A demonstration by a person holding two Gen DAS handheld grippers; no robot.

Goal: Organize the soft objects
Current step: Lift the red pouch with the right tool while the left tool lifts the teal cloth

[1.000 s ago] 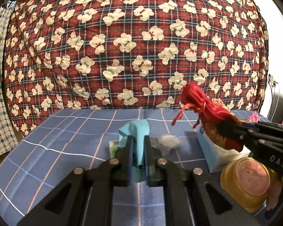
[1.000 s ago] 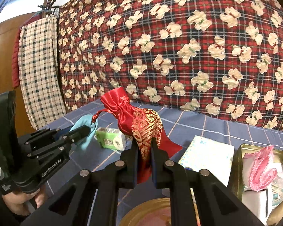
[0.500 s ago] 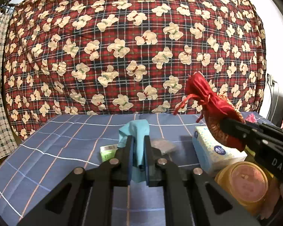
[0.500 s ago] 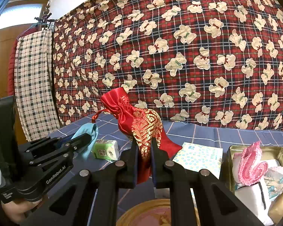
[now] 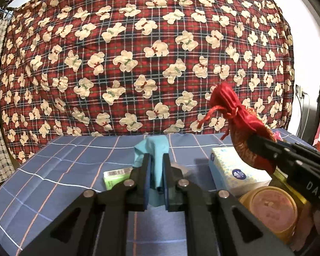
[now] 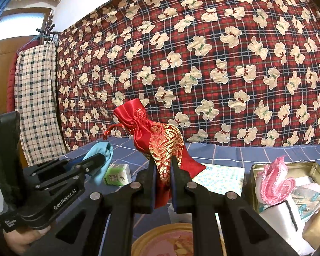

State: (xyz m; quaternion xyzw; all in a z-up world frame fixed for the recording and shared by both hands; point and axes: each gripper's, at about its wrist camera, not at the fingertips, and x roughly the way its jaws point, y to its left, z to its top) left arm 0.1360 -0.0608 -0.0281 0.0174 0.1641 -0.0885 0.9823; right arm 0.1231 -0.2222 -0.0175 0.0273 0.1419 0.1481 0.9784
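Note:
My left gripper (image 5: 156,160) is shut on a light blue cloth (image 5: 154,149) and holds it above the blue checked bed sheet (image 5: 64,170). The cloth also shows in the right wrist view (image 6: 102,151). My right gripper (image 6: 162,164) is shut on a red and gold drawstring pouch (image 6: 160,140) and holds it in the air. The pouch shows at the right of the left wrist view (image 5: 239,123), above a tissue pack (image 5: 234,170).
A green tissue packet (image 6: 117,175) lies on the sheet. A gold tin (image 6: 317,170) at the right holds a pink frilly cloth (image 6: 275,185) and white items. A round gold lid (image 5: 271,209) lies near the front. A red bear-print quilt (image 5: 138,53) fills the back.
Both grippers have risen with their loads, so the sheet and the objects on it sit lower in both views. Both grips are unchanged.

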